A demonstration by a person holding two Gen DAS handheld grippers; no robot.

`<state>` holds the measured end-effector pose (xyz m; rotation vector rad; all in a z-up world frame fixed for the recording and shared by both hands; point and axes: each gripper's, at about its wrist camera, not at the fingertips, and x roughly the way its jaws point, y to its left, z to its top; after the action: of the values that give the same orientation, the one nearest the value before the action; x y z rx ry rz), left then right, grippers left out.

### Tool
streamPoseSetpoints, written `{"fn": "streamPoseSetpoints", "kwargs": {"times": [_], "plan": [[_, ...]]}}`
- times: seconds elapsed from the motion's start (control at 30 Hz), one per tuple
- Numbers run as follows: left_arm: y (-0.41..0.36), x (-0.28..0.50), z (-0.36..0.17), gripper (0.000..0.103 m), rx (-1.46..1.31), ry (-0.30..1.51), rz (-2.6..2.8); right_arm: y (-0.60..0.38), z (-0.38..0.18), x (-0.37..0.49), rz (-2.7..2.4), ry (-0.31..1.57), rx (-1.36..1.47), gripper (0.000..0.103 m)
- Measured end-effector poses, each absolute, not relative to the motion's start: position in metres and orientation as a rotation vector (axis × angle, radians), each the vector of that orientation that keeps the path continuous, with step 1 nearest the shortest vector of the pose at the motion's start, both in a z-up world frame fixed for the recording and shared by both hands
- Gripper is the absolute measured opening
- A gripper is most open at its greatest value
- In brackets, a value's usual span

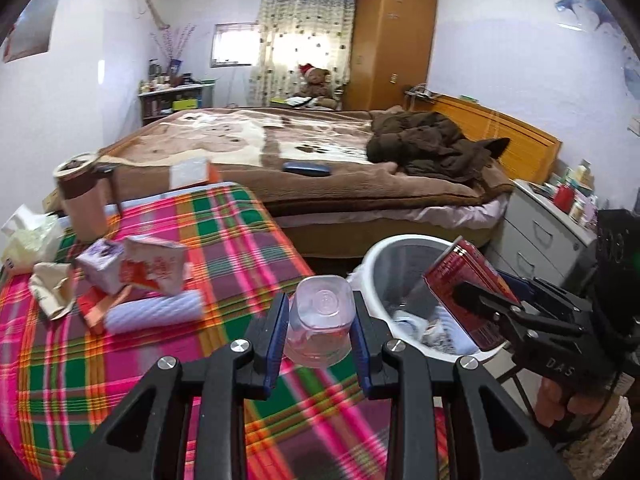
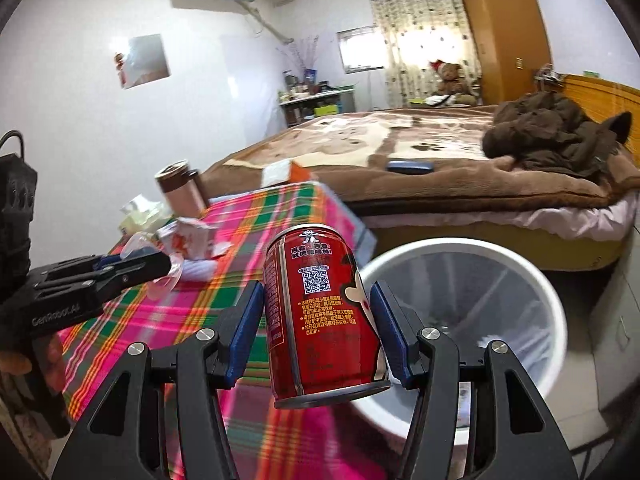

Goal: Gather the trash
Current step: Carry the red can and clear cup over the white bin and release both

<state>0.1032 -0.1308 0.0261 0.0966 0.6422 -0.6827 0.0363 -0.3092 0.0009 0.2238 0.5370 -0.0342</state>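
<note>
The right tongs [image 2: 316, 320] clamp an upright red can [image 2: 320, 316] just left of the white bin's [image 2: 532, 280] rim. The left tongs [image 1: 320, 320] pinch a clear plastic cup [image 1: 320, 320] above the plaid worktop [image 1: 200, 360], farther left, so the can is likely dropped first.

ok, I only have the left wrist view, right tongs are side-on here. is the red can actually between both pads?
Observer: Yes. The right tongs have the red printed metal can squarely between both blue pads.
Operator: Is it lined up with the bin?
Observer: Not quite. The opening of the white round plastic bin lies mostly to the can's right.
Operator: My cup, side-on?
Observer: The left tongs pinch the clear plastic cup, which looks crumpled and pokes out past the tips.
</note>
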Motion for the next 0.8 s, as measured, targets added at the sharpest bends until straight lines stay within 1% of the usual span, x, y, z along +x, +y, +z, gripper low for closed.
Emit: {"fn": "streamPoseSetpoints", "kwargs": {"times": [0.43, 0.8], "plan": [[-0.212, 0.092, 0.01, 0.031, 0.123, 0.696, -0.81, -0.362, -0.012, 0.03, -0.195, 0.573, 0.241, 0.057], [-0.256, 0.092, -0.001, 0.031, 0.155, 0.728, -0.846, -0.391, -0.031, 0.029, -0.26, 0.63, 0.262, 0.057]]}}
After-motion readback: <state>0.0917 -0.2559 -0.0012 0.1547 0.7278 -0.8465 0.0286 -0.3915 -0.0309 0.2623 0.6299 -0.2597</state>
